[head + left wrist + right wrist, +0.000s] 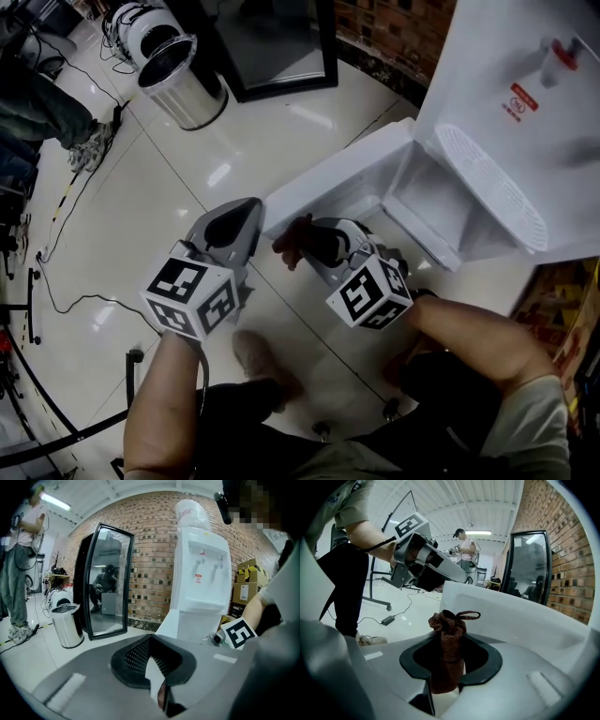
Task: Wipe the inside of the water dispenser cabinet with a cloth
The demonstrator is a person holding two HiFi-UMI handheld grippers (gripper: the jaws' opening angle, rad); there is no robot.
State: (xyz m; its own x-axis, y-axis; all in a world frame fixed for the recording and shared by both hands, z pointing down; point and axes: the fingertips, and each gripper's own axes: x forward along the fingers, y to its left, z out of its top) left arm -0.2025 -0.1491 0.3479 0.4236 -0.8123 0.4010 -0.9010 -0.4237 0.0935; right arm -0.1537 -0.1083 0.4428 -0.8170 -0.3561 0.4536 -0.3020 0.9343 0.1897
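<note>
White water dispenser [506, 94] at 2 o'clock. Lower cabinet [427, 202] open, cabinet door [328, 183] swung toward centre. Right tool [305, 242] just below door edge, brown cloth [287, 246] bunched at tip. Left tool [242, 220] beside it, at cloth's 9 o'clock. Steel trash bin [183, 84] at 11 o'clock. Cables [56, 291] across glossy floor [187, 187] at 9 o'clock.
</note>
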